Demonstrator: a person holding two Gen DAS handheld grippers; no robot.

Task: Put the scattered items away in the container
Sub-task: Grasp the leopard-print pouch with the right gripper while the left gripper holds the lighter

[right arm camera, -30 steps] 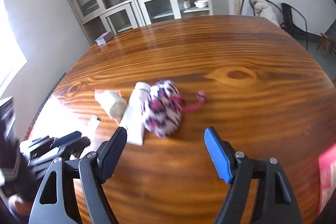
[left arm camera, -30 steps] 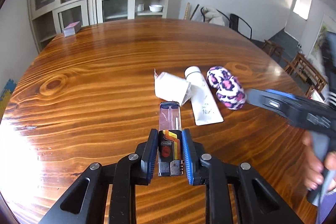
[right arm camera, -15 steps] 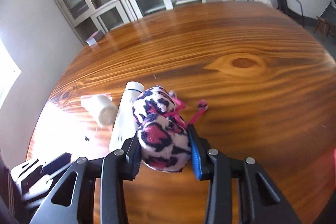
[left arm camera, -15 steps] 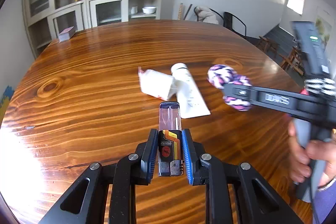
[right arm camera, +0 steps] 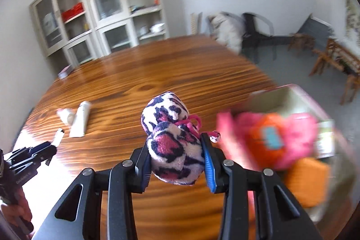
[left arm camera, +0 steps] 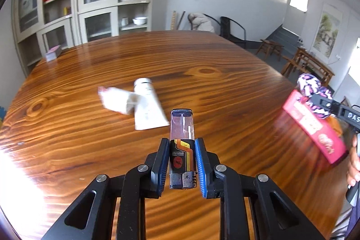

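Right gripper point(right arm camera: 176, 162) clamps the plush pouch point(right arm camera: 173, 141) mid-carry beside the blurred, probably open, box point(right arm camera: 299, 105). Left gripper point(left arm camera: 181, 167) pinches the lighter point(left arm camera: 181, 145), likewise box-bound; tube point(left arm camera: 147, 109) lies well away from the box.

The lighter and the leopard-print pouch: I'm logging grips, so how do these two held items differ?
The lighter is hard, slim and see-through at the top; the leopard-print pouch is soft, plump and fuzzy. The left gripper holds the lighter in nearly shut jaws; the right gripper has just closed on the pouch with jaws wider apart. The pouch is beside the container; the lighter is farther off. Both are clamped above the table.
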